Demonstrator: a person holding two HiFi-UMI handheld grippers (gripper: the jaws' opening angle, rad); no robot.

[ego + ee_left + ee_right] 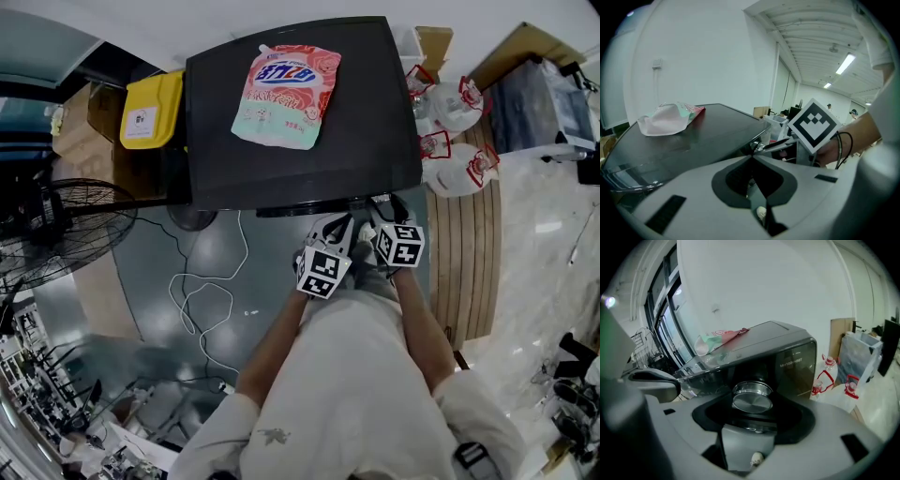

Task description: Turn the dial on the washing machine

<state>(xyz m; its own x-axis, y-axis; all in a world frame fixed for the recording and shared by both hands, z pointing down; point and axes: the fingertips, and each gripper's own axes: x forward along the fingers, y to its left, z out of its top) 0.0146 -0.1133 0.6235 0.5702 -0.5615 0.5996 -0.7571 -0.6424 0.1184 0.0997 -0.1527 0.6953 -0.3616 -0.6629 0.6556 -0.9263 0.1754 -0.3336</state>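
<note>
Place: open workshop or test hall
Evidence: ceiling strip lights (845, 64), standing fan (56, 234) left, cardboard boxes (80, 136), polished floor (141, 272)

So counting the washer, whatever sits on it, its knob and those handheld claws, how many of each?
washing machine: 1
pink pouch: 1
dial: 1
left gripper plus right gripper: 2
Total: 5

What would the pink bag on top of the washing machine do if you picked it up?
The bag would probably flop and sag, since it looks like a soft pouch lying slumped on the washing machine. It bulges a bit, so it may hold liquid and feel heavy for its size. Its shiny skin could be slippery.
</note>
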